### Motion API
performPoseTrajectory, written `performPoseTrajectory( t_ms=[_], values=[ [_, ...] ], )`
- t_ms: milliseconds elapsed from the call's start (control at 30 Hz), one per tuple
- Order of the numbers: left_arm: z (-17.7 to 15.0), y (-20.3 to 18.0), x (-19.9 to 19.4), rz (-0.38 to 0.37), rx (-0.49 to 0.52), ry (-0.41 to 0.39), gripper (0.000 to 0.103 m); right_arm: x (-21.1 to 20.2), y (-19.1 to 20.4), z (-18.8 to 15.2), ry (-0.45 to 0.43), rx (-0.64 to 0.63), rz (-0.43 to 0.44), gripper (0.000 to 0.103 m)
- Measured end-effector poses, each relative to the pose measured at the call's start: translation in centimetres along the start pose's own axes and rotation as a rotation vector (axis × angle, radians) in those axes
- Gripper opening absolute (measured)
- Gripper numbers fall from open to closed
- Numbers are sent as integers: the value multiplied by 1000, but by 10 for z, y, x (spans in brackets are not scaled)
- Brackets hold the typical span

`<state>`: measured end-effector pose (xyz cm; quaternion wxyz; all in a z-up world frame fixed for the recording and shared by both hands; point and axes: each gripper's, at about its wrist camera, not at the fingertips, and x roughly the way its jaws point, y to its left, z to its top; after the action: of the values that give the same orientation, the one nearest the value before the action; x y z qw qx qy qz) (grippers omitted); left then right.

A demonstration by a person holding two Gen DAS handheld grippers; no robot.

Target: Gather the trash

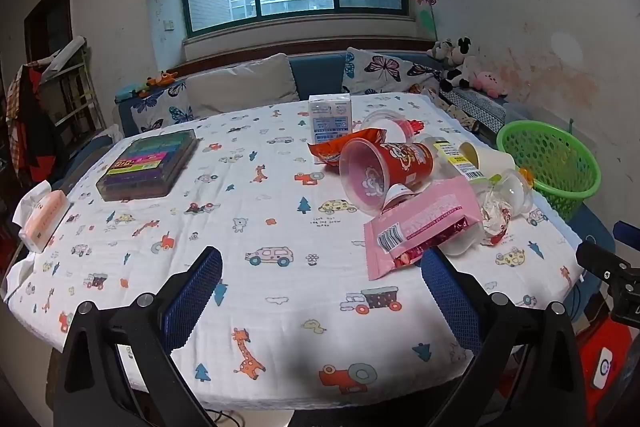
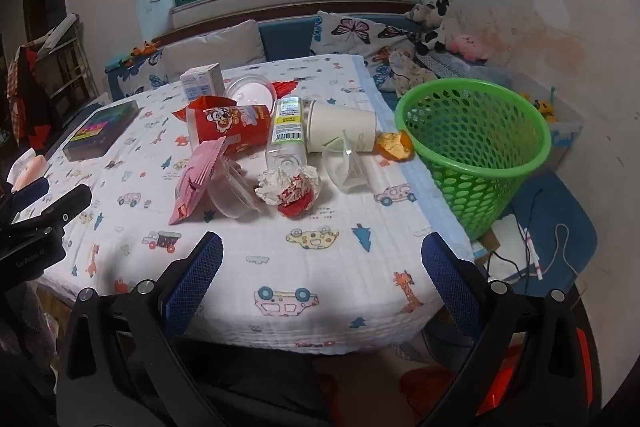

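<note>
Trash heap waited by the basket, nothing picked up yet.

Both grippers, left (image 1: 320,291) and right (image 2: 320,279), hung spread and empty; the crumpled wrapper (image 2: 290,189) lay nearest, so I'd pinch it low, then lift to the green basket (image 2: 472,147).

Marker case (image 1: 149,165) and tissue pack (image 1: 41,223) on printed tablecloth (image 1: 260,227); behind, cushions (image 1: 240,87), perhaps plush toys (image 1: 460,63).

Green plastic basket (image 2: 472,155) perforated, glossy; tablecloth (image 2: 320,267) quilted cotton, matt; wrapper (image 2: 294,187) crinkled foil.
</note>
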<state>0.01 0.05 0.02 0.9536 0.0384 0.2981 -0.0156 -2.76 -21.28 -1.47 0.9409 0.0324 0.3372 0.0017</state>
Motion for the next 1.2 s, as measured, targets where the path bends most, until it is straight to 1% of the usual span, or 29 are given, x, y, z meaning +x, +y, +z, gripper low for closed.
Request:
performPoseTrajectory(
  t_ms=[533,567,1200],
  values=[
    [-5,5,-4,8,-3,8,97,1,2,3,-4,-2,4,99],
    [-5,2,4,5,5,8,97,1,2,3,-5,0,5,99],
    [-6,3,4,9,4,8,97,4,4,3,2,-5,5,99]
  ],
)
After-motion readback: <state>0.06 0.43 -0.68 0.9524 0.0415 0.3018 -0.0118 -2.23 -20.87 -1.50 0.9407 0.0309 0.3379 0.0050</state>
